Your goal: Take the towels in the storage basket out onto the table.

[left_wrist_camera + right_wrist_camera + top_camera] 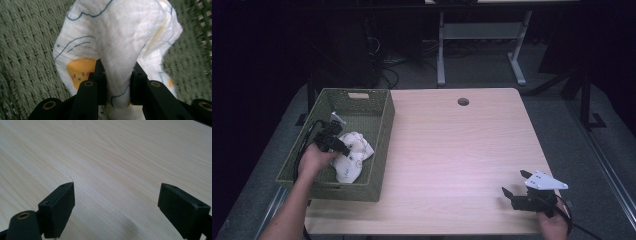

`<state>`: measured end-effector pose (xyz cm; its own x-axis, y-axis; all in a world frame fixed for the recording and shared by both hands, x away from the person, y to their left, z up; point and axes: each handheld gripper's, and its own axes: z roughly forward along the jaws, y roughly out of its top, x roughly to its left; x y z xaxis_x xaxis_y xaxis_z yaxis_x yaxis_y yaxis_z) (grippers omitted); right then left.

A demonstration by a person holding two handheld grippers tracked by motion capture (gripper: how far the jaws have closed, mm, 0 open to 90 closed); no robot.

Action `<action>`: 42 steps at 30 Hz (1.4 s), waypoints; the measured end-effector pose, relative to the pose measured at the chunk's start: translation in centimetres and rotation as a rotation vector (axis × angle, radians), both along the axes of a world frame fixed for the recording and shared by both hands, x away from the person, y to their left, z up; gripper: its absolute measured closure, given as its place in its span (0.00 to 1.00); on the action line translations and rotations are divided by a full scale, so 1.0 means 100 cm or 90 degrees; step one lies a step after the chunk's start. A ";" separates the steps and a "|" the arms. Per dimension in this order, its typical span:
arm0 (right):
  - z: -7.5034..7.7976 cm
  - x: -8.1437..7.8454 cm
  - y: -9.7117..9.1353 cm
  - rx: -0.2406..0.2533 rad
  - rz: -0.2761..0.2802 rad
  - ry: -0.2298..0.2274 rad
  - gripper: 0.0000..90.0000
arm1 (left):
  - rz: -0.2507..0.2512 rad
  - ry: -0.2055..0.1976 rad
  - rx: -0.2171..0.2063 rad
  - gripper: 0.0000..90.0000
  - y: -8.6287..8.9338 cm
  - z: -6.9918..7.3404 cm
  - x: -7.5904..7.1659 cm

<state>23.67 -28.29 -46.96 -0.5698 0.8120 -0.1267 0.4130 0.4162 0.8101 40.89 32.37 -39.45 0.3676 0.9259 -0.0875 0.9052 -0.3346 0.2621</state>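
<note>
A white cloth (352, 155) with blue lines and orange patches lies crumpled inside the green woven basket (382, 135) at the table's left. My left gripper (343, 149) is down in the basket, shut on a fold of the cloth (117, 47); the fold is pinched between its two black jaws. My right gripper (516, 183) rests low over the table's front right corner. It stands open, and its fingers (58, 206) have only bare wood between them.
The light wooden table (452, 150) has a round cable hole (463, 101) near its far edge. Dark floor, cables and a desk frame (482, 35) lie beyond the table. The basket's walls surround the left hand closely.
</note>
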 end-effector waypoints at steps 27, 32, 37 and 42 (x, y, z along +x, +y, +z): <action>0.000 0.001 -0.004 0.006 -0.011 -0.005 0.15 | 0.020 -0.045 -0.160 0.80 0.016 0.035 -0.010; 0.000 0.000 -0.004 0.006 -0.010 -0.004 0.15 | 0.023 -0.048 -0.176 0.80 0.019 0.037 -0.011; 0.000 0.001 -0.003 0.002 -0.008 -0.003 0.15 | 0.032 -0.056 -0.198 0.80 0.024 0.042 -0.013; 0.000 0.001 -0.002 0.001 -0.007 -0.004 0.15 | 0.039 -0.063 -0.233 0.80 0.034 0.047 -0.015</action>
<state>23.76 -28.48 -46.96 -0.5598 0.8185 -0.1292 0.4127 0.4106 0.8130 39.38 35.73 -34.78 0.3351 0.8609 -0.3828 0.8853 -0.1486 0.4406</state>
